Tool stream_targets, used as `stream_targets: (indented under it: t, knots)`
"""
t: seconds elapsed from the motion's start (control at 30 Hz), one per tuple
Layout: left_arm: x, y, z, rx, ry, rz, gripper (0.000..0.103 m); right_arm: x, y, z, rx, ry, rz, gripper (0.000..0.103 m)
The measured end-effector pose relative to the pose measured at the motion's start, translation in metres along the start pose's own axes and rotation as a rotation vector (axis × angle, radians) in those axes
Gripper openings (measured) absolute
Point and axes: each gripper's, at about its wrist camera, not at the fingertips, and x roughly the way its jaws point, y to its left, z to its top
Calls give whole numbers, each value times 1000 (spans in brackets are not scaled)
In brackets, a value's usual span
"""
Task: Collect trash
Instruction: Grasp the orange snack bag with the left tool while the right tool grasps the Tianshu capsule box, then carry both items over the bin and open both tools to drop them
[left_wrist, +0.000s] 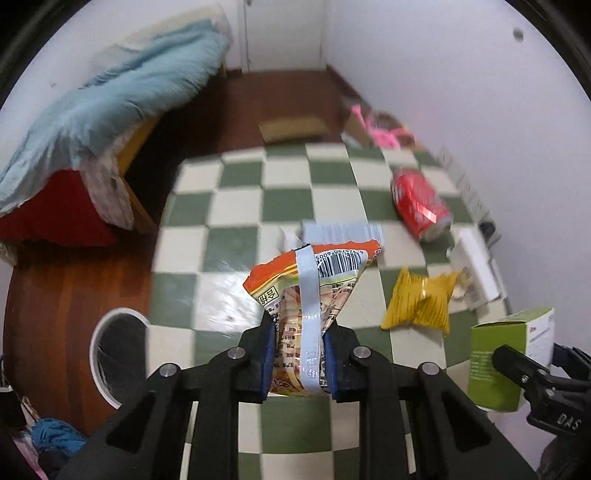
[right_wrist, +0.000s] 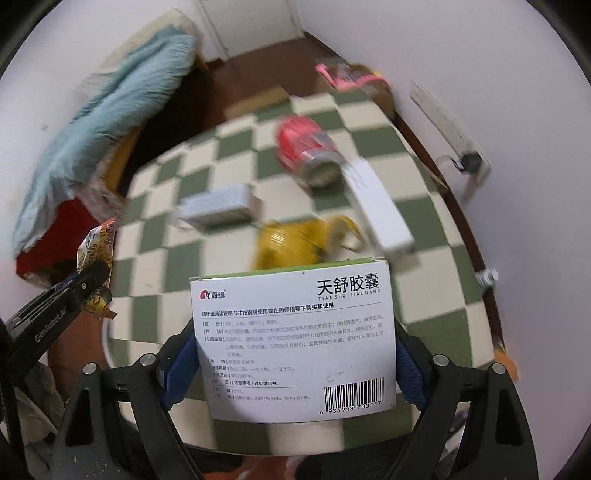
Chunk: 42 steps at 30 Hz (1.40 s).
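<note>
While the left gripper (left_wrist: 299, 354) is pinching an orange snack wrapper (left_wrist: 314, 288) between narrow jaws, the right gripper (right_wrist: 295, 365) is clamping a white medicine box (right_wrist: 295, 343) with jaws spread wide. Both are hanging above a green-and-white checkered mat (left_wrist: 240, 206). Lying ahead are a red soda can (left_wrist: 419, 201), a yellow wrapper (left_wrist: 421, 299) and a grey box (left_wrist: 341, 230). A white wall (left_wrist: 461, 92) is closing off the right edge; open mat is showing at left.
</note>
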Motion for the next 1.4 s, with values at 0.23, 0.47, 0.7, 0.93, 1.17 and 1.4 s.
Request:
stream_targets:
  t: [0.23,0.47,0.7,0.93,1.17,1.4]
  knots:
    - [-68,96,-2,-91,-114,52,19,-23,99,7,-105,-32,165,90]
    - [-72,240,-56,-307,-34,159,19,41,245,-17,-230,105,310,90]
    - [2,354,-115,-538,134,166,19,148,371,-44,-346,270,307,90]
    - [84,418,-156,-729,257,79,25,259,439,-63,-365,408,216,90]
    - [113,438,-170,-773,292,87,73,332,471,-67,-432,471,145,93]
    - [107,445,-175,-764,300,157,95,345,479,-69,-483,467,114,103]
